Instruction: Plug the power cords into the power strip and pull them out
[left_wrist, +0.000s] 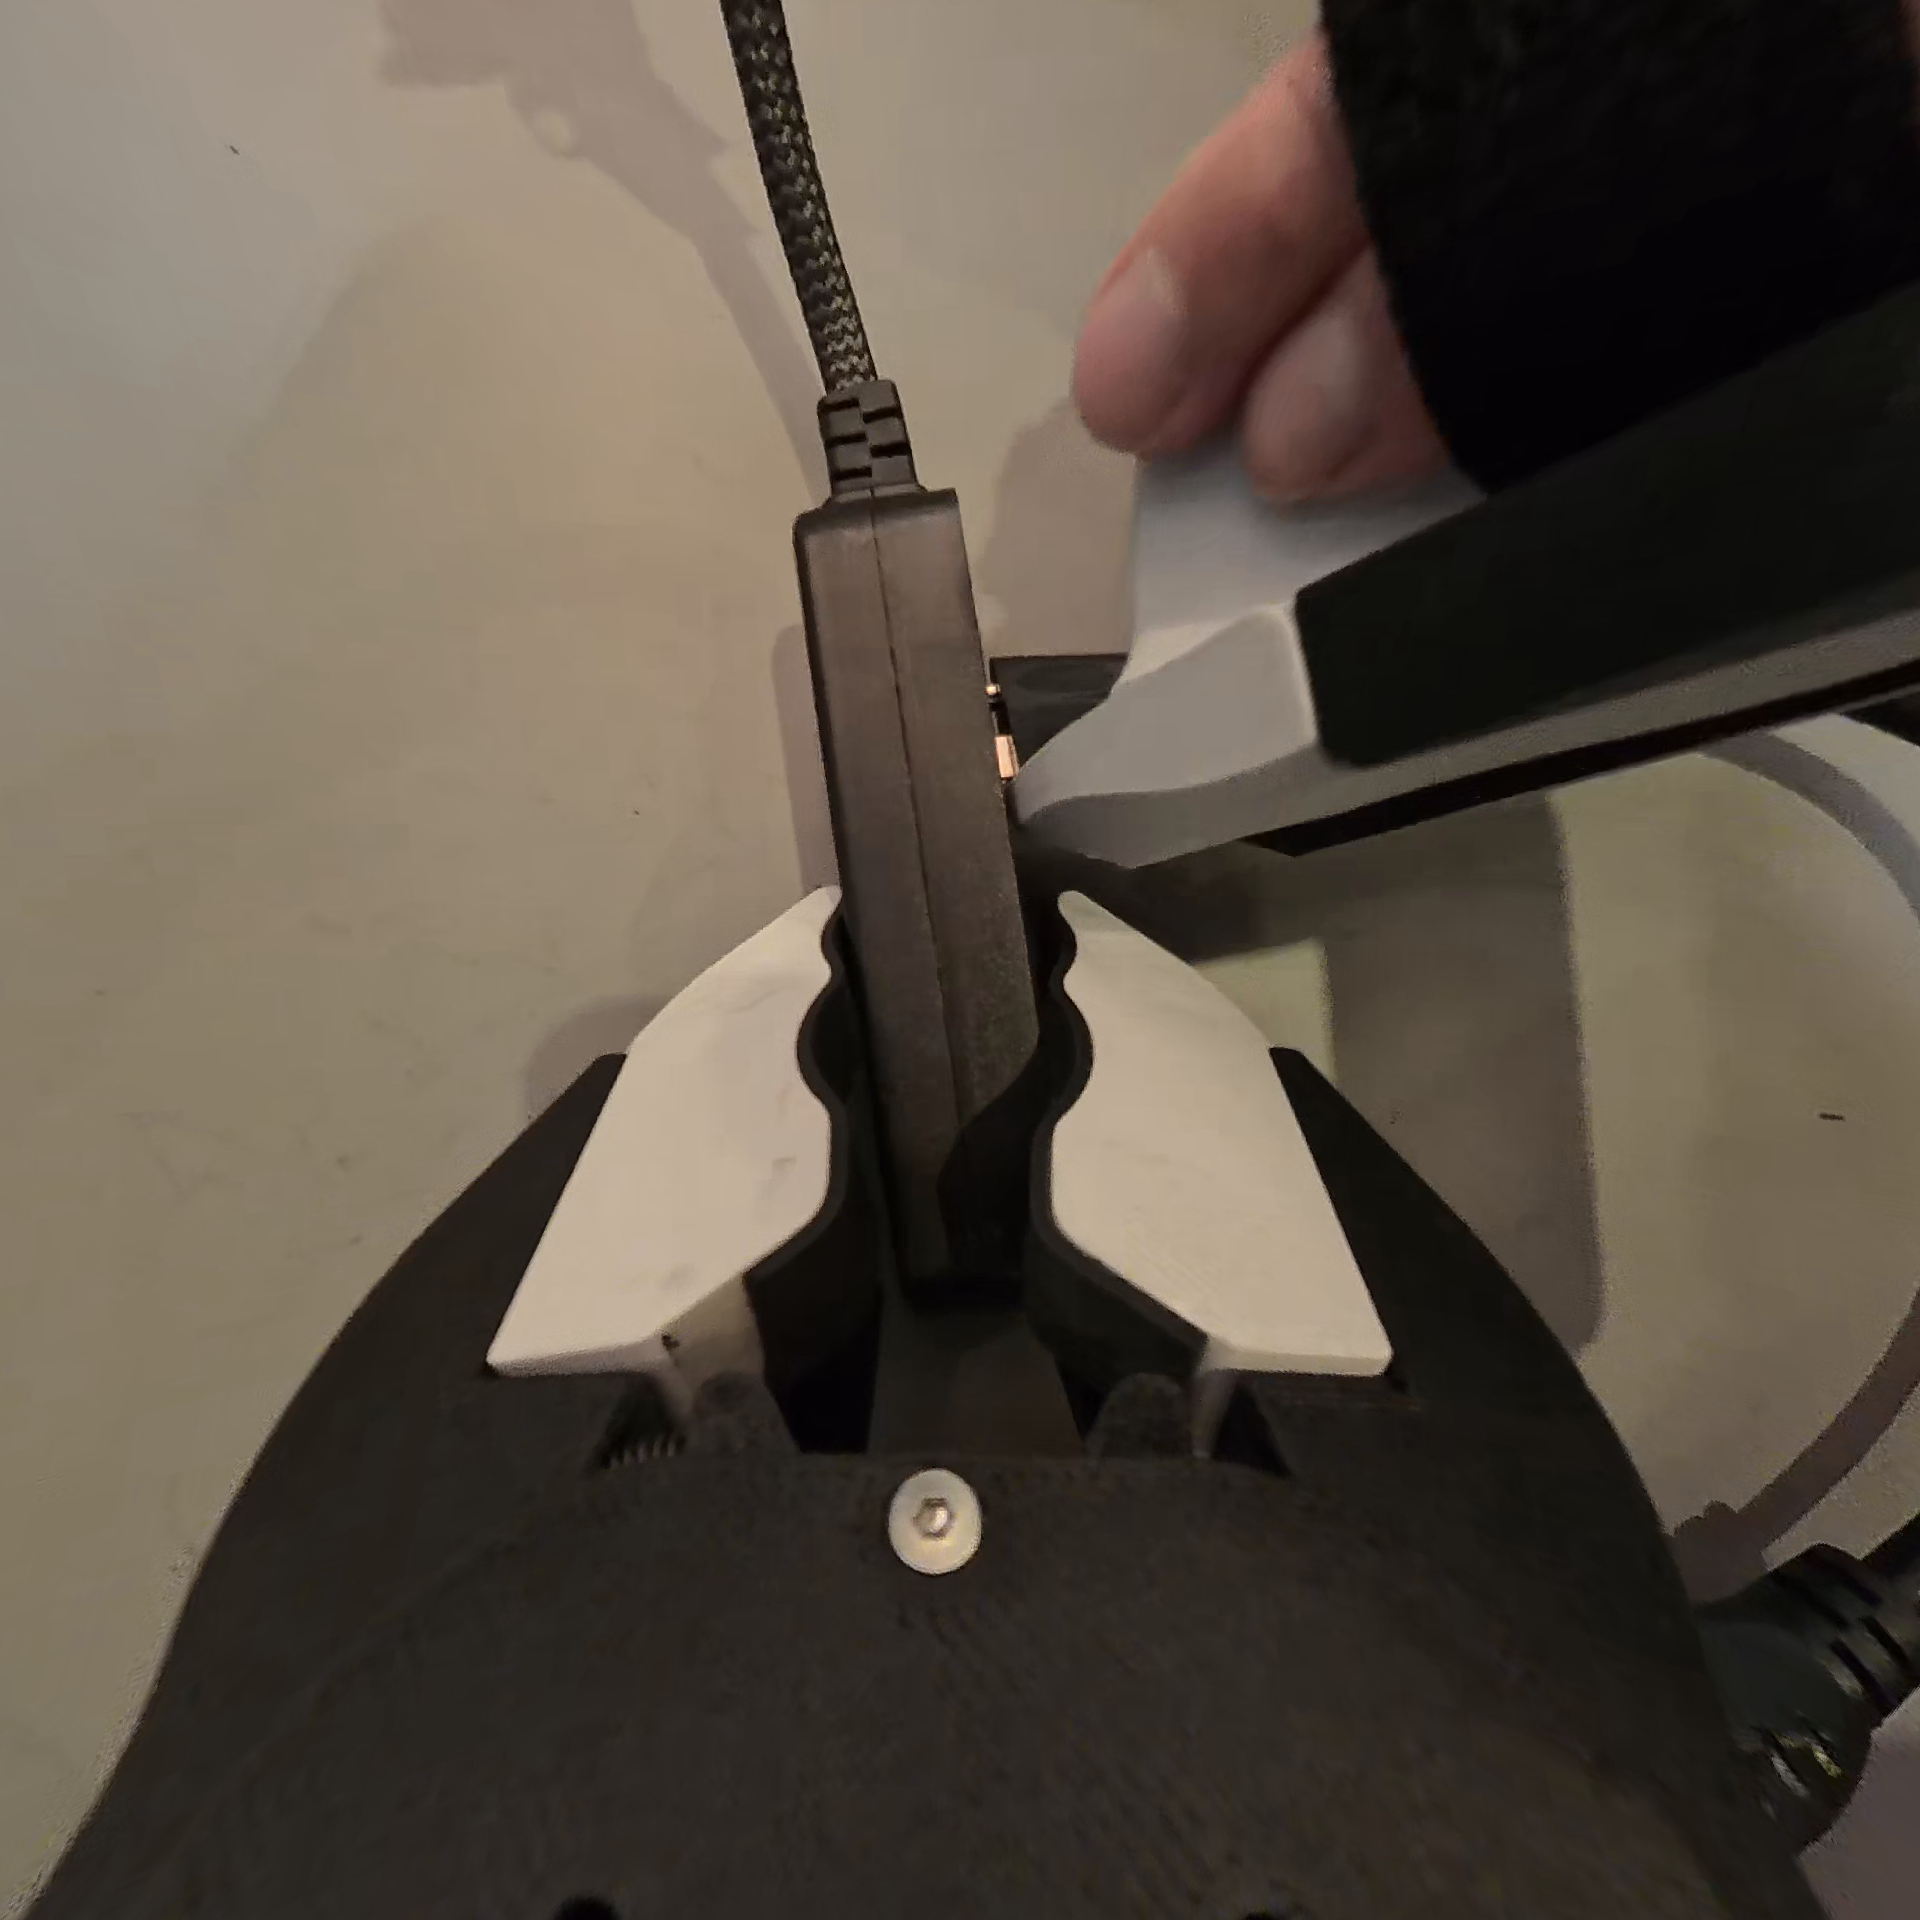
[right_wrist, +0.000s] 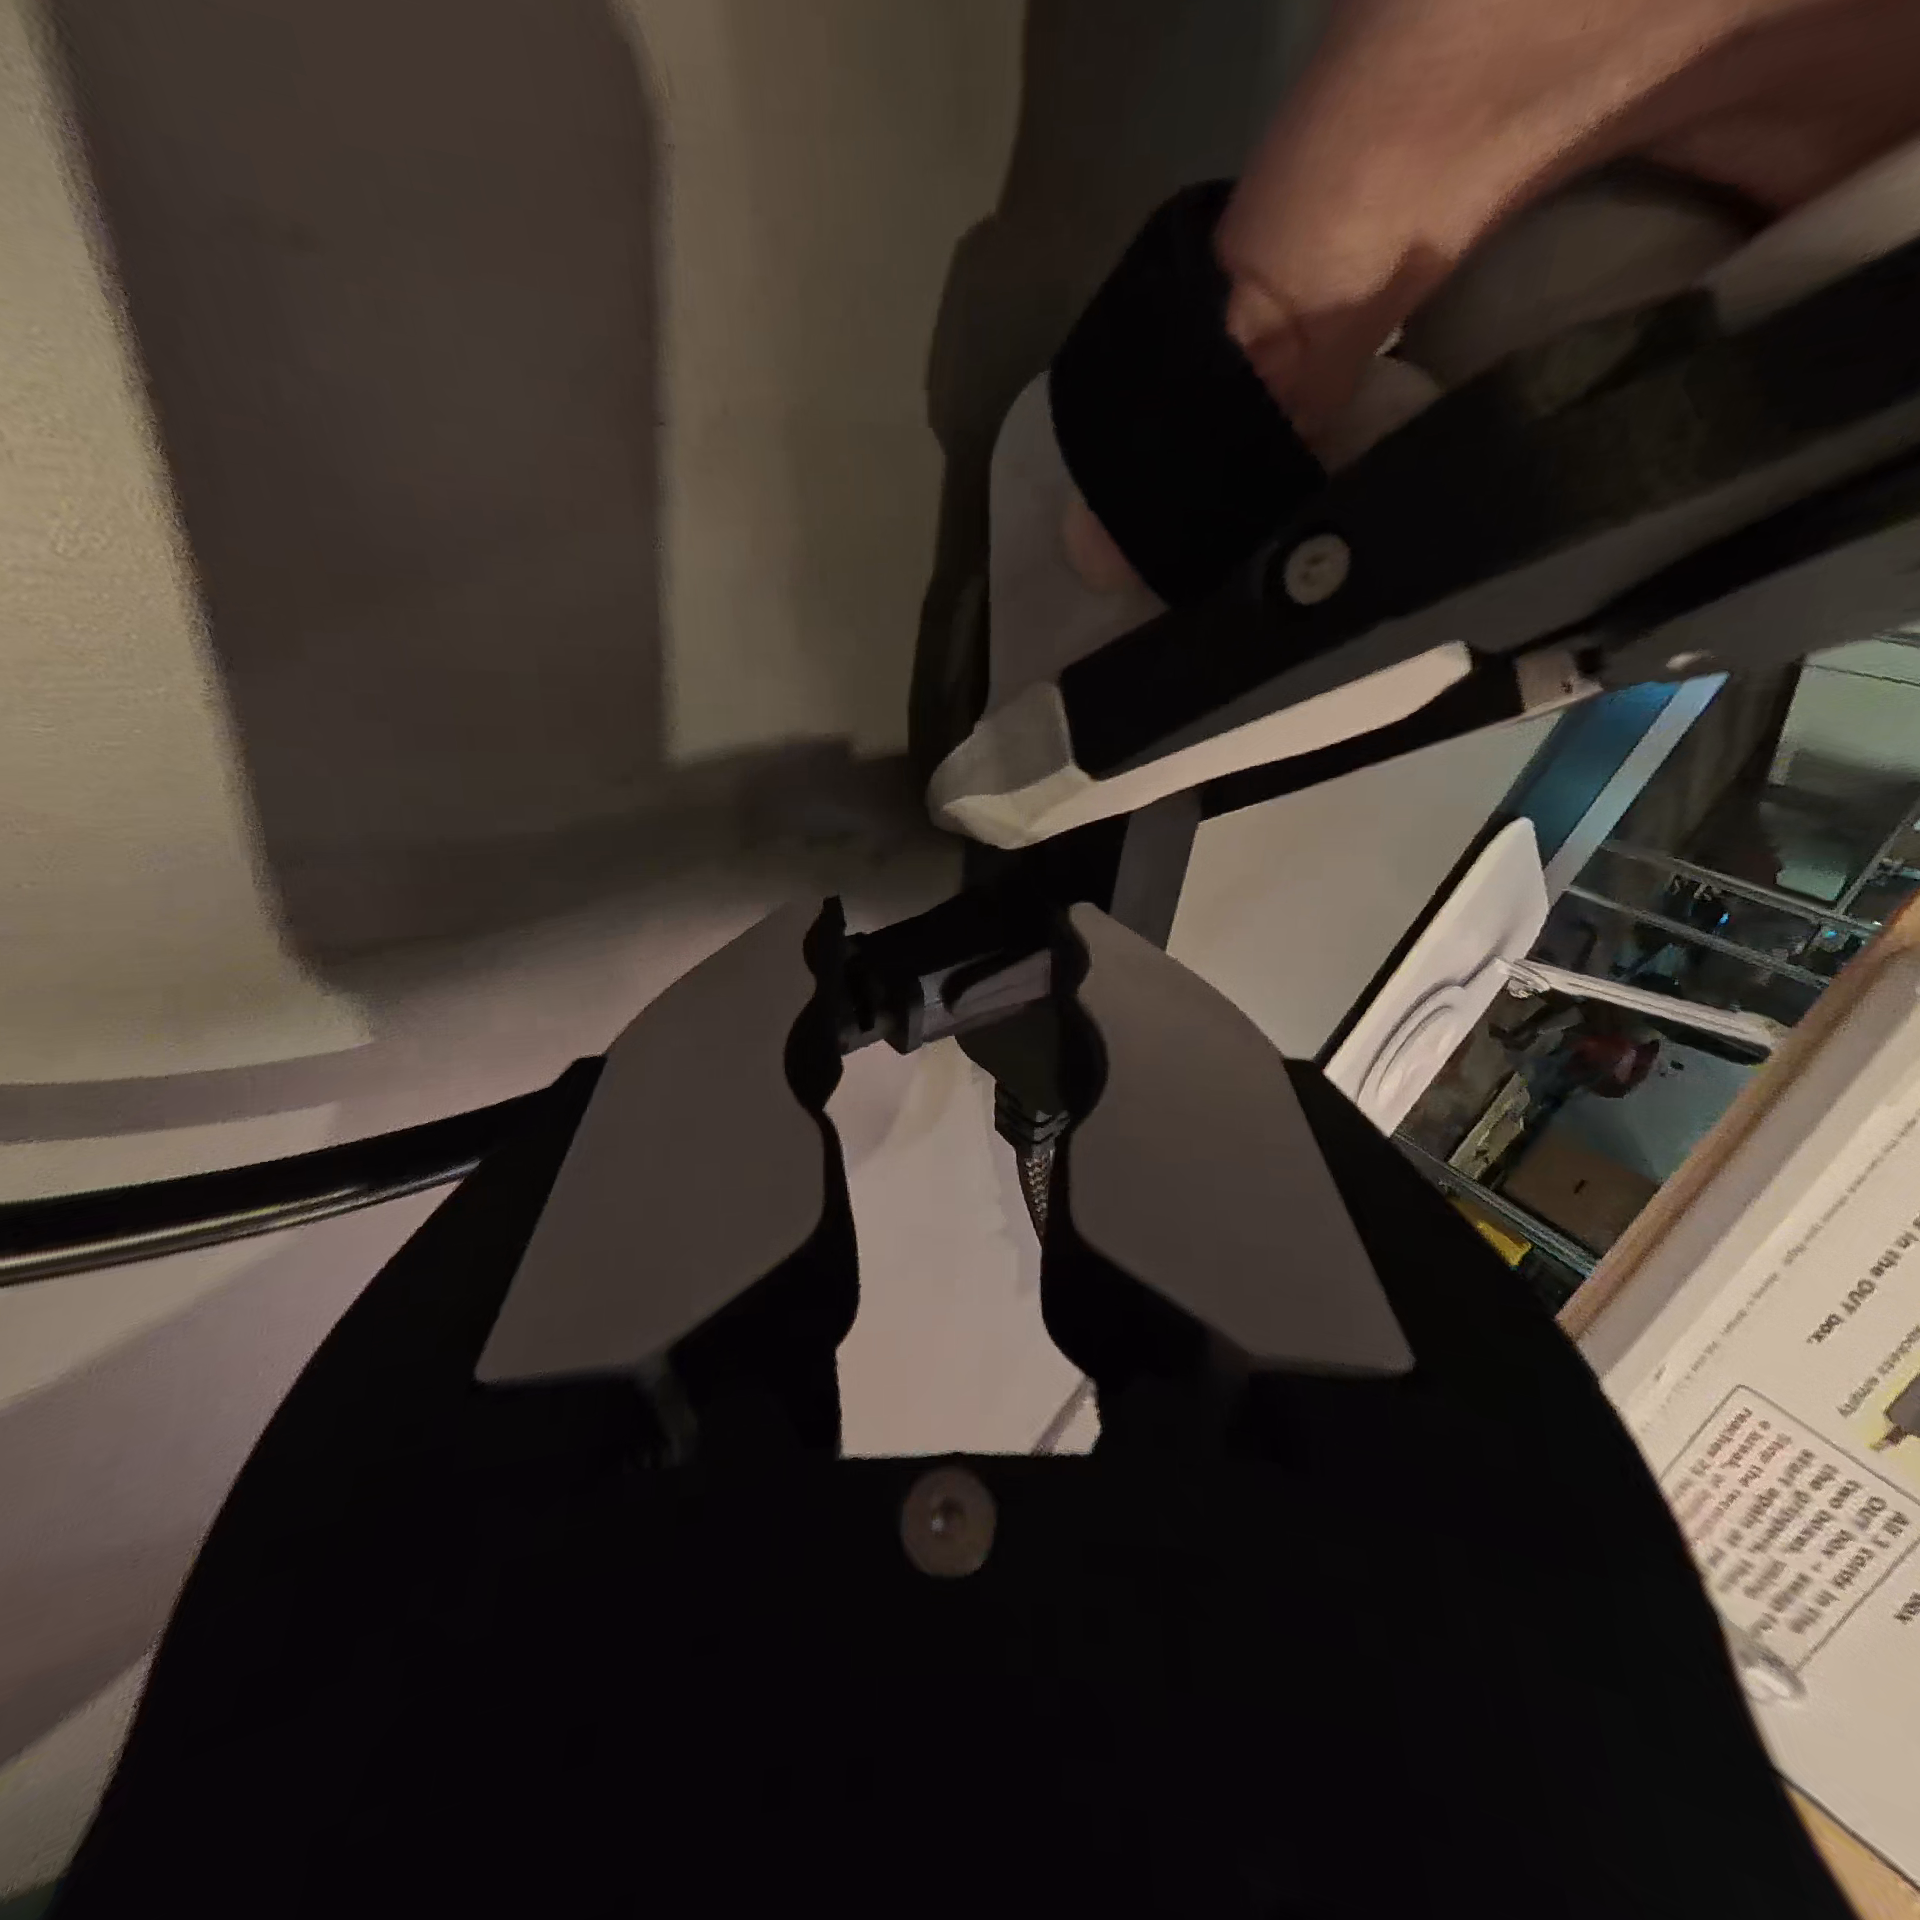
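Note:
My left gripper (left_wrist: 945, 914) is shut on a flat black power strip block (left_wrist: 914, 790). The block stands upright between the white fingers, and its braided cord (left_wrist: 800, 208) runs up from it. My right gripper (right_wrist: 945, 956) is shut on a black and silver plug (right_wrist: 935, 987) that lies across its tips, against the block's edge (right_wrist: 1023, 1070). In the left wrist view the right gripper's white fingertip (left_wrist: 1081, 790) touches the block's right side, beside a small metal contact (left_wrist: 1005, 753). In the right wrist view the left gripper's white finger (right_wrist: 1029, 779) reaches in from the upper right.
A cream wall (left_wrist: 312, 623) is close behind. A thick black cord (right_wrist: 208, 1205) runs off to the left. A second black cord end (left_wrist: 1849, 1683) and a white loop (left_wrist: 1829, 831) lie at the right. A printed sheet (right_wrist: 1766, 1475) lies on a wooden-edged surface at the right. Hands (left_wrist: 1226, 332) hold both grippers. My left and right fingertips are right by each other.

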